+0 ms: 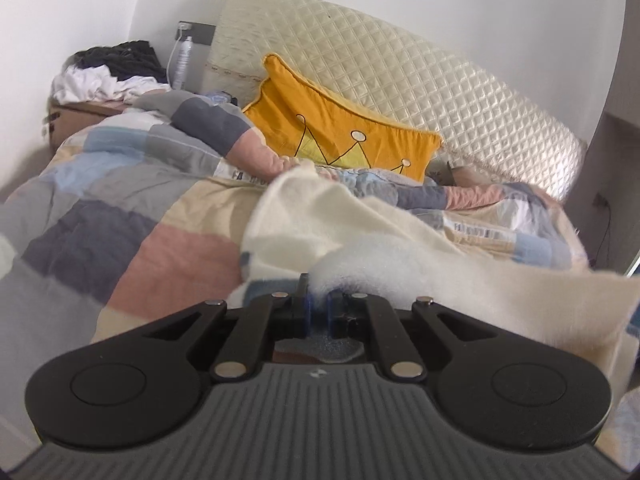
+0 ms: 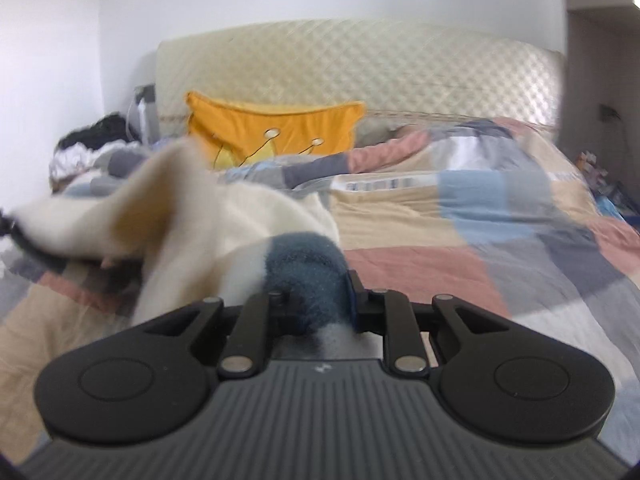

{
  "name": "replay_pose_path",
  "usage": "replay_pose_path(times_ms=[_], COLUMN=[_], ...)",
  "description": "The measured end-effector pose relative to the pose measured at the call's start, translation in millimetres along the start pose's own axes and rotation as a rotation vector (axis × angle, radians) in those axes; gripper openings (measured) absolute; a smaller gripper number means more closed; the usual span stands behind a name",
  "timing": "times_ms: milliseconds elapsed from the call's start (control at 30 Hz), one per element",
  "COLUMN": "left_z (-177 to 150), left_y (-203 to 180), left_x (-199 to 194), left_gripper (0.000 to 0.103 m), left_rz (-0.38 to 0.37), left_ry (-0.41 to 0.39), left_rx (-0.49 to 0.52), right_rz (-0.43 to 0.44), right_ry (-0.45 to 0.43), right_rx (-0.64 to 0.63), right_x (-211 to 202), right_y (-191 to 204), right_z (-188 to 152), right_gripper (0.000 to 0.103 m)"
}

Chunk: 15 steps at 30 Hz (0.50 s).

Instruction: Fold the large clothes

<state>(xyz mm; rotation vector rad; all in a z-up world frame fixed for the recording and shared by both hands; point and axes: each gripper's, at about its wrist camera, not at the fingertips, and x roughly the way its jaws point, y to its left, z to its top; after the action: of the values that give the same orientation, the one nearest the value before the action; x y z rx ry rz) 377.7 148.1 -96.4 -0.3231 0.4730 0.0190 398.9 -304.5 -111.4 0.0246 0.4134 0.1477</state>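
Note:
A large cream fleece garment with white and dark blue patches lies lifted over the bed's patchwork quilt. My left gripper is shut on a white fluffy fold of it, the cloth bulging up between the narrow jaws. In the right wrist view my right gripper is shut on a thick dark blue and white bunch of the same garment, which stretches away to the left and hangs raised above the quilt. The fingertips of both grippers are hidden in the cloth.
An orange crown-shaped cushion leans on the quilted cream headboard. A pile of dark and white clothes sits at the bed's far left beside a spray bottle. A grey cabinet stands to the right.

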Motion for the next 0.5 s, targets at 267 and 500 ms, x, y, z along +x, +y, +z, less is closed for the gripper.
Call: replay_pose_path(times_ms=[267,500], left_z=[-48.4,-86.2], left_y=[30.5,30.3], left_x=[-58.2,-59.6], left_gripper=[0.007,0.008], left_rz=[-0.018,0.02], left_ry=[0.052,0.097], left_rx=[-0.296,-0.277], right_rz=[-0.065,-0.069], right_ry=[0.046,0.198], right_rx=[0.125,0.307], right_x=[-34.0,-19.4], right_y=[-35.3,-65.5], right_z=[-25.9,-55.2], right_gripper=[0.021,0.021])
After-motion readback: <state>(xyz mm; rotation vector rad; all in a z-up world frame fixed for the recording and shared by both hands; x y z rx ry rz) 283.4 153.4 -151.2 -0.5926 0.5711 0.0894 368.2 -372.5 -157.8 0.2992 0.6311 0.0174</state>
